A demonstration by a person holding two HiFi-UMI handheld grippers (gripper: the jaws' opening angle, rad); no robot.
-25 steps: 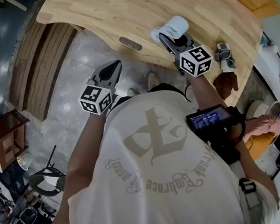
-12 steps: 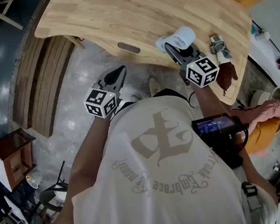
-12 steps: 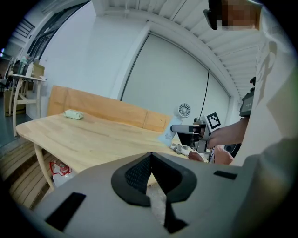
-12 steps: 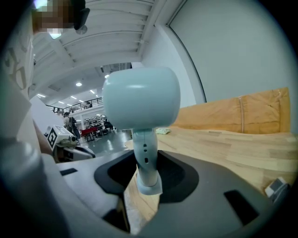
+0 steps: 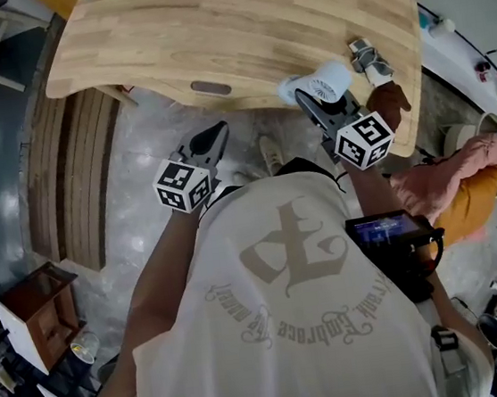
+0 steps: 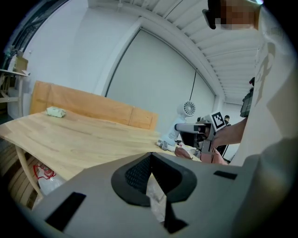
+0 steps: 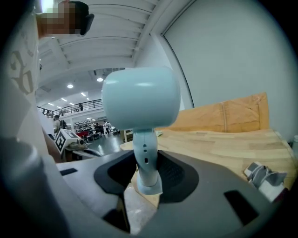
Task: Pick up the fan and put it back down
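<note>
A small white fan [image 5: 324, 80] with a round head hangs over the near edge of the wooden table [image 5: 209, 27]. My right gripper [image 5: 316, 106] is shut on its stem. In the right gripper view the fan's stem [image 7: 146, 160] stands upright between the dark pads [image 7: 174, 174], and the head [image 7: 139, 97] rises above the right gripper [image 7: 146, 175]. My left gripper [image 5: 208, 140] hangs over the floor in front of the table, its jaws shut on nothing. From the left gripper [image 6: 150, 157] view the fan [image 6: 189, 109] shows far off to the right.
A grey-and-white object [image 5: 368, 57] and a brown one [image 5: 390, 104] lie at the table's right corner. A pale packet [image 6: 56, 111] lies on its far side. Wooden slats [image 5: 74, 169] stand left of the table, pink cloth [image 5: 444, 182] at right, a small cabinet [image 5: 33, 314] lower left.
My right gripper has carried the fan back from over the tabletop to its near edge, a little higher. The left gripper has drifted slightly and turned.
</note>
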